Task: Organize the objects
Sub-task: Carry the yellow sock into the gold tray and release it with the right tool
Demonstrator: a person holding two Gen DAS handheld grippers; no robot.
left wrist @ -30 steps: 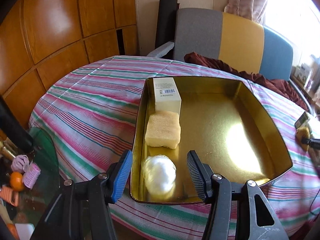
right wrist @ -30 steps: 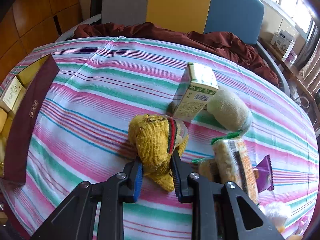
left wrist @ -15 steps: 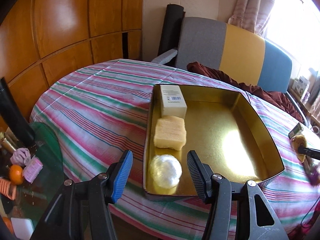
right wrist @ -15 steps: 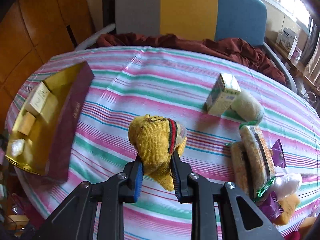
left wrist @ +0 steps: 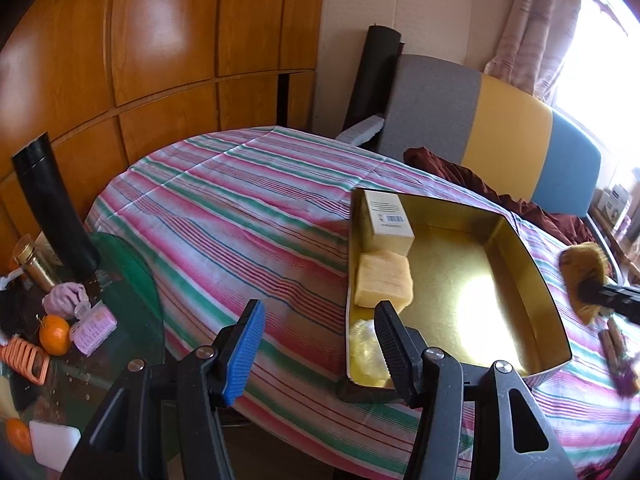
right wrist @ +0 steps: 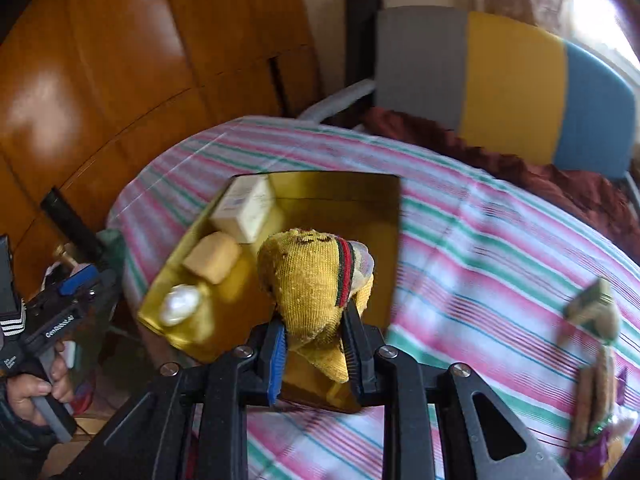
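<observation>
A gold tin box (left wrist: 532,268) (right wrist: 344,188) lies on the striped tablecloth and holds a white carton (left wrist: 388,216) (right wrist: 244,210), a yellow sponge block (left wrist: 382,280) (right wrist: 212,258) and a white shiny ball (left wrist: 362,346) (right wrist: 178,304). My right gripper (right wrist: 314,348) is shut on a rolled yellow sock with a red and green band (right wrist: 316,280), lifted above the tin's near side. That sock (left wrist: 582,276) shows at the right of the left wrist view. My left gripper (left wrist: 318,348) stands open and empty at the tin's near left corner.
Snack packets (right wrist: 592,396) and a green carton (right wrist: 592,312) lie at the table's right. A side table (left wrist: 132,280) at left bears oranges (left wrist: 54,334), hair rollers (left wrist: 94,322) and a black tube (left wrist: 52,208). A striped chair (left wrist: 500,136) with dark red cloth (left wrist: 480,184) stands behind.
My right gripper has lifted the sock off the cloth and carried it left, over the tin. My left gripper has drawn back and leftward, away from the white ball.
</observation>
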